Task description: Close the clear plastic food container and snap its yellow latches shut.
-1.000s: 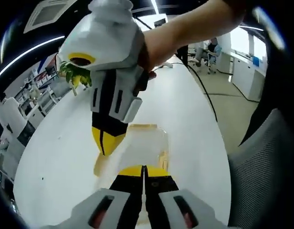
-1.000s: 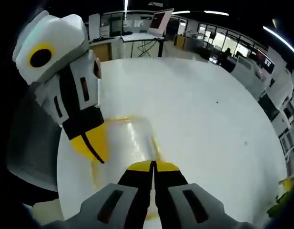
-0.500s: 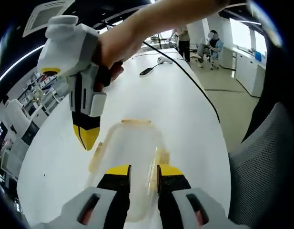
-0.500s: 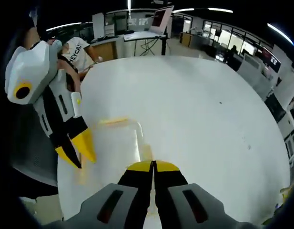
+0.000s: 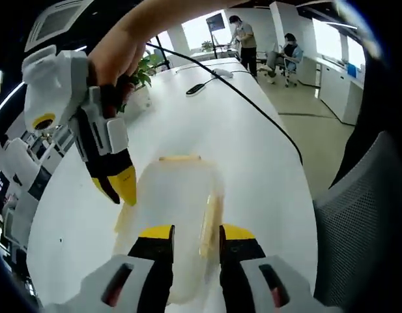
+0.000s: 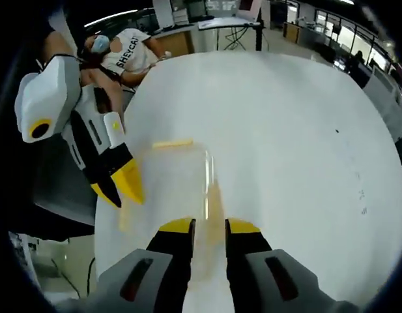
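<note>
- Left gripper view, far left: right tongs (image 5: 116, 189) held by a person's hand (image 5: 113, 55), yellow tips pointing down beside the container's left edge; gap at the tips too small to judge here.
- Centre: clear plastic container (image 5: 171, 208) flat on the white bench (image 5: 253, 150), lid on top. One yellow latch (image 5: 180, 158) on the far edge, another (image 5: 209, 218) along the right side.
- Bottom centre: left tongs (image 5: 187, 233) spread, yellow tips either side of the container's near end, pinching nothing.
- Upper right: black cable (image 5: 253, 98) running across the bench; grey chair (image 5: 363, 222) at right.
- Right gripper view, left: left tongs (image 6: 119, 189), tips slightly parted, just beside the container (image 6: 168, 182).
- Bottom centre: right tongs (image 6: 209, 227) spread, over the container's near edge, holding nothing.
</note>
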Demonstrator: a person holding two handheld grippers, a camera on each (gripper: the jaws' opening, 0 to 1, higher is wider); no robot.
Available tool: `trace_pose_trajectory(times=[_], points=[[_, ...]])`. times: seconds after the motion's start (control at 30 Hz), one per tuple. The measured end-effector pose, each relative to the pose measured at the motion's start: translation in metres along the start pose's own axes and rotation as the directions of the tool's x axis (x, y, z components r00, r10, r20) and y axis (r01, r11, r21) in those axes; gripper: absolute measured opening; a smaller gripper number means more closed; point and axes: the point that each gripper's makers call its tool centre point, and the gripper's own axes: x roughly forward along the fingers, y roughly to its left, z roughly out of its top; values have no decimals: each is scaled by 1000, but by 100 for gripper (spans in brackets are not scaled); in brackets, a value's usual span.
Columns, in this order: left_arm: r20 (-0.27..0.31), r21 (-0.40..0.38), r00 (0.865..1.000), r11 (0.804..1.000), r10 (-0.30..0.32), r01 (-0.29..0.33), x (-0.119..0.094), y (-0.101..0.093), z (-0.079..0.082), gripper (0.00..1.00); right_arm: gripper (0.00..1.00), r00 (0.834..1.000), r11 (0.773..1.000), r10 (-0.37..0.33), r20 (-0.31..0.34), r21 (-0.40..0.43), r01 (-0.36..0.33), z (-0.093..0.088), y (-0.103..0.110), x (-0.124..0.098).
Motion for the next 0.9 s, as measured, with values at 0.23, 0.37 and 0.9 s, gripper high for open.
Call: trace_pose_trajectory(times=[0.23,0.37,0.9], points=[[15,-11,1000,1000,7,-7,5,3,3,22,23,996,998,66,-65,-18,-68,2,4,6],[28,4,1000,1000,14,-14,5,3,2,22,22,986,993,118,-114,14,-117,1,5,8],[106,112,994,993,16,-28,10,3,12,15,18,941,989,134,-310,-17,-147,1,8,14]])
